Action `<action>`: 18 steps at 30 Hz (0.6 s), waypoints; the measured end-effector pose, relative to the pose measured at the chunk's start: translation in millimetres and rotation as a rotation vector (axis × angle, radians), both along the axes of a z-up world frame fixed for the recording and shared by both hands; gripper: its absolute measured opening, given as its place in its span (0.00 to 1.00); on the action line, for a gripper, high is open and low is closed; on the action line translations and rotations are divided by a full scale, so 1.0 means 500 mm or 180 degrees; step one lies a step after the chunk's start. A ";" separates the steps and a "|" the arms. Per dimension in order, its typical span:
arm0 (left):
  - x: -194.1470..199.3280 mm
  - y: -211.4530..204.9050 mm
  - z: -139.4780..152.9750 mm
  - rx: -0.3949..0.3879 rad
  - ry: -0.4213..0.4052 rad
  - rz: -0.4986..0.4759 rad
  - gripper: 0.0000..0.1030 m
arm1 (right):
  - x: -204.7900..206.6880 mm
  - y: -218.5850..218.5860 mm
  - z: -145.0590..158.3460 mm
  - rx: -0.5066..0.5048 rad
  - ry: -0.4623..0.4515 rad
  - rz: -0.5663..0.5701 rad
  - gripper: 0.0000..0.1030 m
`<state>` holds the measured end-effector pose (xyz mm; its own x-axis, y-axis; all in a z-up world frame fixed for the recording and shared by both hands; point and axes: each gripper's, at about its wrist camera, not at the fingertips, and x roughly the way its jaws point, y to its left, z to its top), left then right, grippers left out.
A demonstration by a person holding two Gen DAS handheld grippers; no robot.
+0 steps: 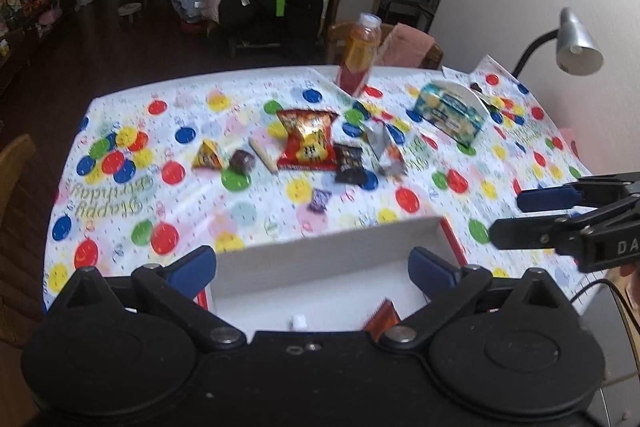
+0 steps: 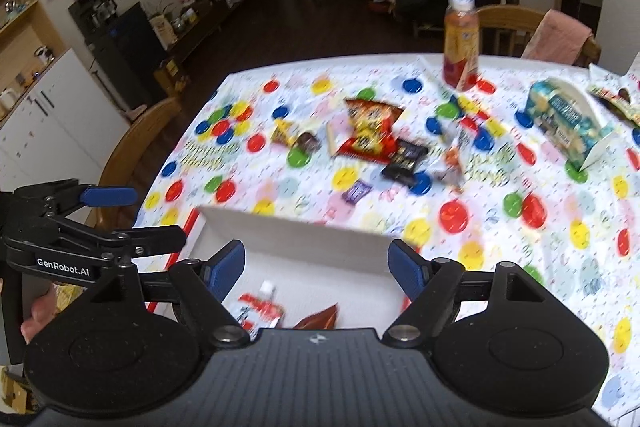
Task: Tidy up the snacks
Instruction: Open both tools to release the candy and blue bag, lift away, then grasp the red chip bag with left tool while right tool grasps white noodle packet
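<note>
Nearest, over the table's near edge: left gripper [image 1: 312, 269] spread wide and gripping nothing, above a white box [image 1: 320, 247] with a red outer rim; right gripper [image 2: 316, 269] likewise spread and empty above the same box, just beside the left one. Inside the box, by its near wall: a white-and-red pouch [image 2: 260, 307] with a small white cap, and a brown-orange wrapper [image 2: 318, 319] next to it. Just past the box's far wall, on the dotted birthday tablecloth [image 1: 120, 155]: a small purple candy [image 1: 319, 199]. Farther, across the middle of the table in a loose row: a yellow triangular packet [image 1: 206, 155], a dark round chocolate [image 1: 242, 161] touching it, a pale stick [image 1: 263, 155], a red chip bag [image 1: 307, 139], a black packet [image 1: 350, 163] overlapping the bag's corner, and a silvery wrapper [image 1: 386, 149]. Toward the far right corner: a blue-and-yellow carton [image 1: 450, 111] lying tilted. At the far edge: an upright orange drink bottle [image 1: 359, 55] with a white cap, and a grey desk lamp [image 1: 576, 43] at the right edge.
</note>
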<state>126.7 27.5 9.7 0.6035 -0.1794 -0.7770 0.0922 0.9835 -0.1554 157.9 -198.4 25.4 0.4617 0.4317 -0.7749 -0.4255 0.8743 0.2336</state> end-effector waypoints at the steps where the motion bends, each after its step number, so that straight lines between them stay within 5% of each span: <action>1: 0.008 0.000 0.002 0.0002 -0.0013 0.0015 0.99 | 0.011 -0.005 0.004 -0.0004 -0.0018 -0.0023 0.77; 18: 0.257 -0.071 -0.043 0.0167 -0.0054 0.0083 0.99 | 0.288 -0.077 -0.041 -0.0192 0.0131 -0.0470 0.78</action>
<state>255.3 -7.9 -11.6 0.6205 -0.1228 -0.7745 0.0686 0.9924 -0.1023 301.7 -237.1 5.0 0.4841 0.3135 -0.8169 -0.2824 0.9396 0.1932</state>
